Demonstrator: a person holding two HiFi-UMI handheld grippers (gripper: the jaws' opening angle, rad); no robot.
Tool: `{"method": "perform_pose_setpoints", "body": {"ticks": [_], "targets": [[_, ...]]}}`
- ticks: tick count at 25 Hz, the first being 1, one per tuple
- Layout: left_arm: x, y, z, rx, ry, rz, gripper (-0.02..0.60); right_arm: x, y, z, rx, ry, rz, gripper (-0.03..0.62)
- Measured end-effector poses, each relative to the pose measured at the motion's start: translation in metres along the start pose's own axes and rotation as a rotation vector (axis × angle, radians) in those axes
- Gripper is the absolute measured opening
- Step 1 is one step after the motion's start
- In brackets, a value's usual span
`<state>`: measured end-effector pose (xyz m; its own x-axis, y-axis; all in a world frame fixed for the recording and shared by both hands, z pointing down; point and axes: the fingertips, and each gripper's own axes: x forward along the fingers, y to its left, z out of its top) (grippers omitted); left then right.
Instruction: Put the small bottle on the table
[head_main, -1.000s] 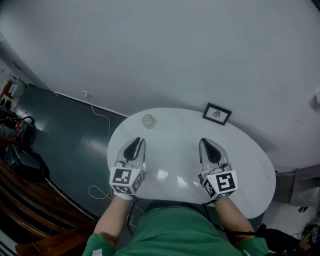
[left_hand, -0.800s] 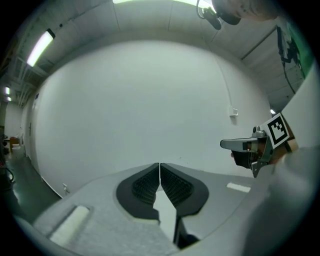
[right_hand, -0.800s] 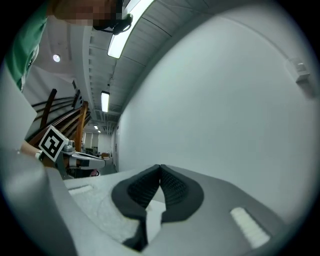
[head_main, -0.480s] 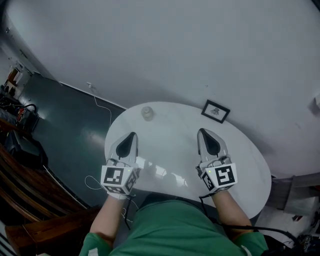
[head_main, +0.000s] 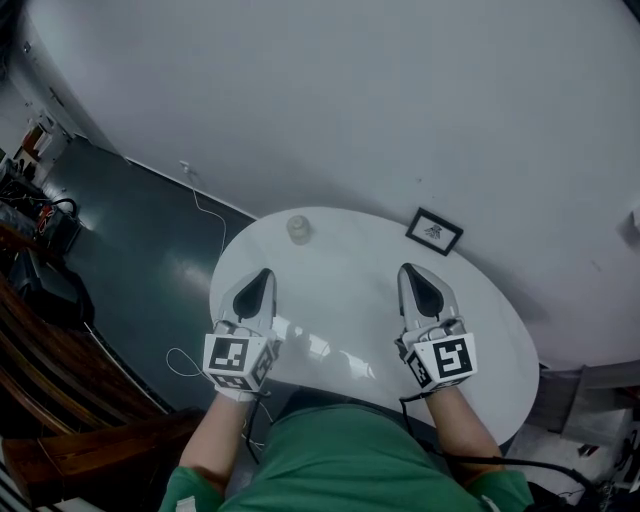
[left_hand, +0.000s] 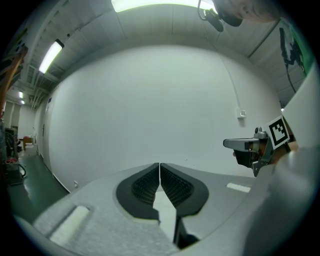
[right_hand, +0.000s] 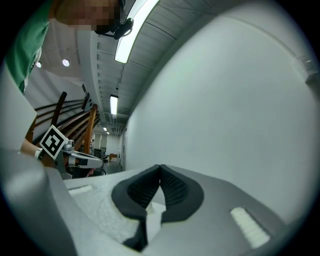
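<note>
Holding both tools low over the near half of the white oval table (head_main: 500, 345), the person has neither one gripping anything. The left gripper (head_main: 266, 272) has its jaws pressed together, the ribbed black pads meeting along one thin seam with nothing between them, as the left gripper view confirms (left_hand: 159, 168). The right gripper (head_main: 408, 269) is likewise closed and empty, its pads touching at the tip (right_hand: 160, 168). Each tool appears in the other's camera: the right gripper off to the right side (left_hand: 249, 147), the left gripper off to the left side (right_hand: 76, 158).

The small bottle (head_main: 297, 229) stands upright on the table, ahead of the left gripper and slightly to its right, near the table's far edge. It is apart from the jaw tips, not touched by either tool. It does not show in either gripper view.

A framed marker card (head_main: 434, 231) lies on the table ahead of the right gripper, just to its right, clear of the jaws. A white cable (head_main: 205, 232) runs over the dark floor to the left of the left gripper.
</note>
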<state>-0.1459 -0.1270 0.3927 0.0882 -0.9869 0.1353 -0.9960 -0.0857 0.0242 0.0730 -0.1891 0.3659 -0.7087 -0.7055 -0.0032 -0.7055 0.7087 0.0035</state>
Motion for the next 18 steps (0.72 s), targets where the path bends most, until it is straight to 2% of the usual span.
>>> {"method": "perform_pose_setpoints", "body": {"ticks": [18], "targets": [[0.0099, 0.0027, 0.0018, 0.030, 0.004, -0.023, 0.015, 0.0071, -0.0015, 0.0006, -0.007, -0.001, -0.007, 0.003]]}}
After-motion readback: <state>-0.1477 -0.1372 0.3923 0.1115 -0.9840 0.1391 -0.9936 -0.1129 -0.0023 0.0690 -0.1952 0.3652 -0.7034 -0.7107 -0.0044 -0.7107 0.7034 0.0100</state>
